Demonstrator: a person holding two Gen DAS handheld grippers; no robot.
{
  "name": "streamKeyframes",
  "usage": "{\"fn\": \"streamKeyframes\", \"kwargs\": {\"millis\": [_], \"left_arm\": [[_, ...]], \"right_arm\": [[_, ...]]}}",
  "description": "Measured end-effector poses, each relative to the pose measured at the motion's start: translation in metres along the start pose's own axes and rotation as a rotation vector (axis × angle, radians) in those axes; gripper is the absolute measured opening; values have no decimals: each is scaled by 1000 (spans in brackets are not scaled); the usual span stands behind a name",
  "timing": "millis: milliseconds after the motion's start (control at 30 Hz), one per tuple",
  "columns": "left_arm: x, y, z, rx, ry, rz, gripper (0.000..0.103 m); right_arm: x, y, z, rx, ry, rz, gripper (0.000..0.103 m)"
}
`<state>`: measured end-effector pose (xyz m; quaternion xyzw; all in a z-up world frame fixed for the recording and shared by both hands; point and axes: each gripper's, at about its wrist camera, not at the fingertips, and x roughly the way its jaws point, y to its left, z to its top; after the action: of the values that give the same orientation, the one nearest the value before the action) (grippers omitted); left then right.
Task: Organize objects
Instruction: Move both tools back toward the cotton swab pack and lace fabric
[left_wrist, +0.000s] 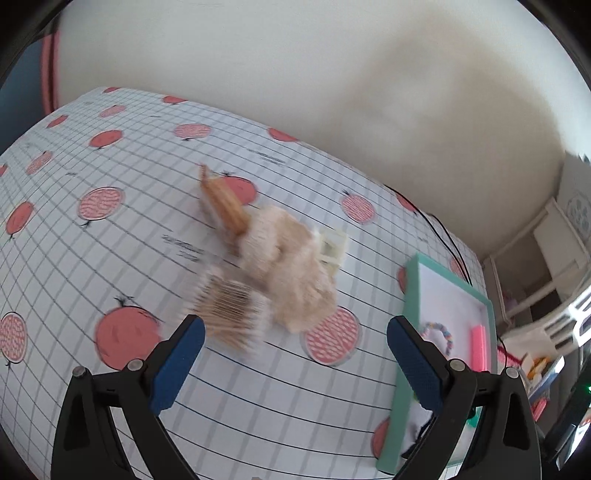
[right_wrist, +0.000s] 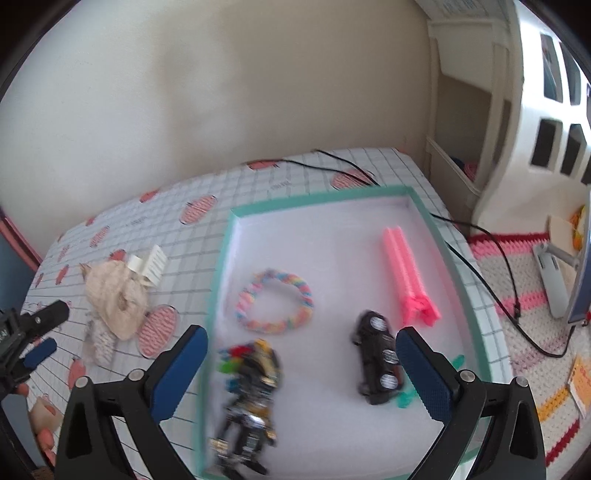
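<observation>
Both grippers, left gripper (left_wrist: 295, 332) and right gripper (right_wrist: 301, 341), are spread and hold nothing. Sorted toys lie in the tray (right_wrist: 221, 258). At its 9 o'clock, the shell (right_wrist: 116, 299) waits on the surface (right_wrist: 177, 243).

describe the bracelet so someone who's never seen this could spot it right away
Find the teal-rimmed tray with the white floor on the gridded tablecloth. The bracelet lies flat near the tray's middle, left of the pink clip. It is the only ring there, braided in pastel colours.

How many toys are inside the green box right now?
5: a rainbow bracelet mid-box, pink clip at right, black toy car below it, robot figure near the front-left, and a green piece half-hidden under the car.
</observation>
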<state>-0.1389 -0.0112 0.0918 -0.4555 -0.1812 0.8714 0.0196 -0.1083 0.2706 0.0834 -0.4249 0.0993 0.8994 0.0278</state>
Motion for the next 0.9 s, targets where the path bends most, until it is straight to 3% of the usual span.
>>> {"fn": "streamKeyframes", "kwargs": {"millis": [533,733,900], "left_arm": [[-13,88,19,-89,-36,95,99],[-11,105,21,-114,-33,108,99],[-2,96,18,-87,-17,98,99]], "right_arm": [[17,141,-9,-108,18,160,103],[24,160,-8,-110,24,176,103],[22,158,10,-95,9,170,103]]}}
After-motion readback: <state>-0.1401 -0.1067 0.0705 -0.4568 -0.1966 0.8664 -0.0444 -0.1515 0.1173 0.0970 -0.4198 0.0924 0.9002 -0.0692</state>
